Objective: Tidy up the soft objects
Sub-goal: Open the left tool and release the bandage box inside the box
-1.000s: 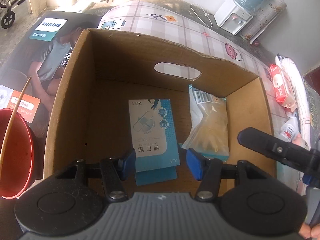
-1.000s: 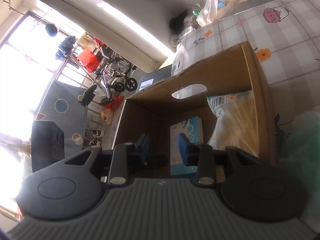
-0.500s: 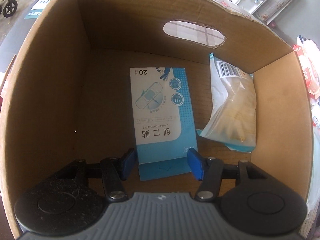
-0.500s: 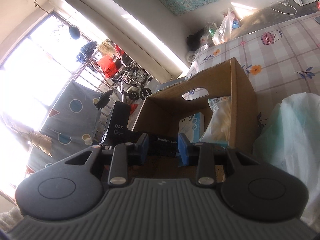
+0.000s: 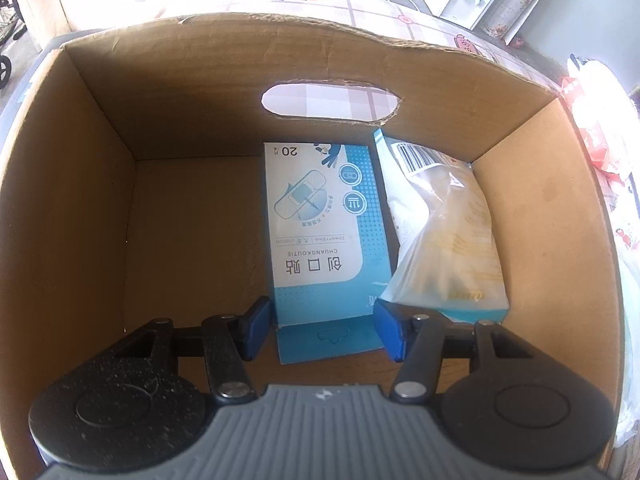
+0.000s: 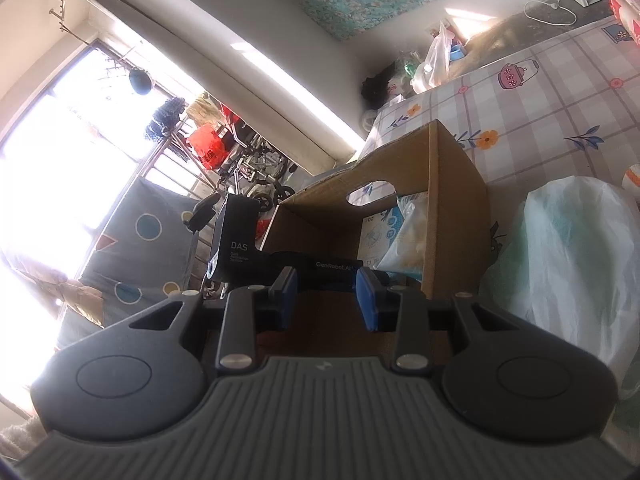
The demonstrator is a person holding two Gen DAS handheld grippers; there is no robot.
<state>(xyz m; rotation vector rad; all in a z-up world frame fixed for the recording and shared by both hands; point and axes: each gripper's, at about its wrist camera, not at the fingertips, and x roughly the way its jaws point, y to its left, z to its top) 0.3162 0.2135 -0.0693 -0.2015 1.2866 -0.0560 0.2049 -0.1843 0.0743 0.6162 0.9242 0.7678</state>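
My left gripper (image 5: 324, 332) reaches down into a brown cardboard carton (image 5: 100, 200). It is shut on the near, flap end of a blue-and-white bandage box (image 5: 320, 232), with a pad against each long side. The box's far end rests at the foot of the wall that has the handle hole. A clear plastic packet of yellowish contents (image 5: 448, 240) leans against the right wall and overlaps the box's corner. My right gripper (image 6: 326, 300) hangs outside the carton (image 6: 456, 200), open with nothing between its fingers. From there the bandage box (image 6: 376, 232) and packet (image 6: 408, 236) show inside.
A pale green-white plastic bag (image 6: 568, 260) lies right of the carton on the checked cloth (image 6: 560, 92). Red-and-white wipe packs (image 5: 592, 136) lie beyond the carton's right wall. The left gripper's black body (image 6: 232, 244) leans over the carton's near left side.
My left gripper has sunk into the carton with the bandage box, whose far end now meets the far wall. My right gripper has drawn back from the carton.
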